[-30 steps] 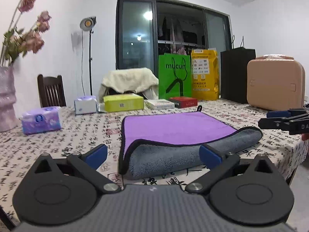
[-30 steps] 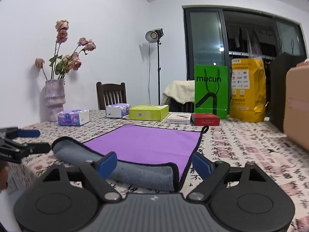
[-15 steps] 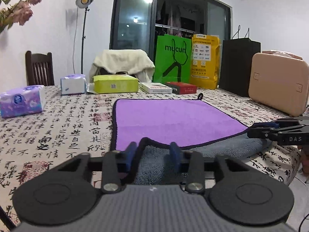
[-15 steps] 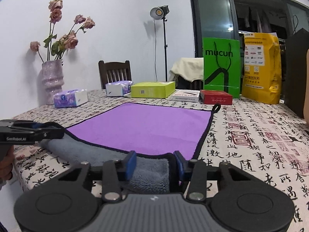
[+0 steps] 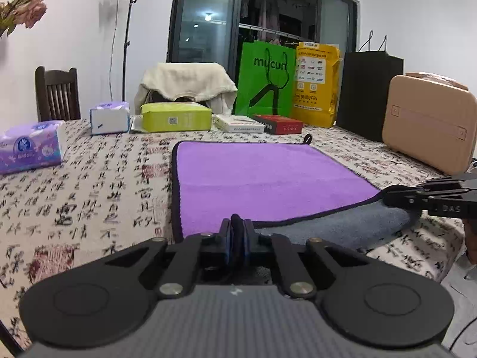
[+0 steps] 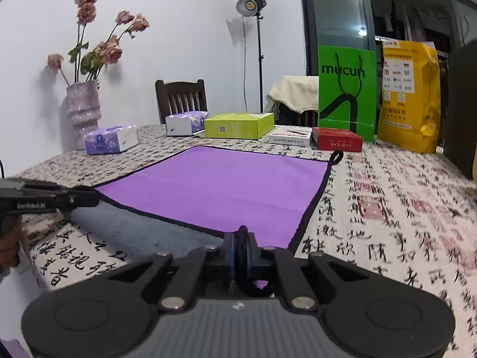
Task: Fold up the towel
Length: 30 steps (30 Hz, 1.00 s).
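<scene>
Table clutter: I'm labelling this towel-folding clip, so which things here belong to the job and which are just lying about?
Part of the job:
towel, purple side up, grey near edge rolled over
left gripper, shut on the towel's near edge
right gripper, shut on the towel's near edge

Just lying about:
tissue packs
lime box
red box
green bag
yellow bag
beige case
vase

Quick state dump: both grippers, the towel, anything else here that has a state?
left gripper: shut on the towel's near left corner
right gripper: shut on the towel's near right corner
towel: purple side up, flat on the table, near edge rolled over showing grey
studio lamp: lit
beige case: closed, upright
lime box: closed
</scene>
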Available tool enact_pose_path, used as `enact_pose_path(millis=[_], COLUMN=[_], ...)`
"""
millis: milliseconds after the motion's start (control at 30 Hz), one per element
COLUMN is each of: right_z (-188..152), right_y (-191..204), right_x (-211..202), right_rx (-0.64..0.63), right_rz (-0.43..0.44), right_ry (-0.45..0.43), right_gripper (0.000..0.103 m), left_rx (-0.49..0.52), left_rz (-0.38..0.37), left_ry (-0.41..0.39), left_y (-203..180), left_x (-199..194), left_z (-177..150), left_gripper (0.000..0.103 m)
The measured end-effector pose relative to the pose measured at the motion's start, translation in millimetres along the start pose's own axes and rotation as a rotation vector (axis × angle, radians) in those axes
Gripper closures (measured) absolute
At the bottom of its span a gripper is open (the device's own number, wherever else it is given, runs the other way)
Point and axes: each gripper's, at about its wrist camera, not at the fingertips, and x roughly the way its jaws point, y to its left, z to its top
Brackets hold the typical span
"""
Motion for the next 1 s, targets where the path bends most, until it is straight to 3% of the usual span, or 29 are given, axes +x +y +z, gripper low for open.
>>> enact_pose_path(millis=[267,800,1000], right_z=[20.0,63.1,77.7], right_y=[-0.3,-33.1,-47.8], right_x=[4.8,31.0,45.1], right_rx=[-0.034,0.027,0.083], right_rz=[-0.007,0.057,0.078], right_ry=[-0.007,0.029,0.048], right_gripper=[0.098,0.098,0.098], left_rx=[0.02,-0.061,0.02], left_rz=[-0.013,-0.073,-0.057], left_ry=[-0.005,0.14,0.149], left_y=[1.6,25.1,25.5], left_x=[0.3,38.7,54.7], left_z=[23.9,76.5,98.2], left_gripper=[0.096,0.096,0.096])
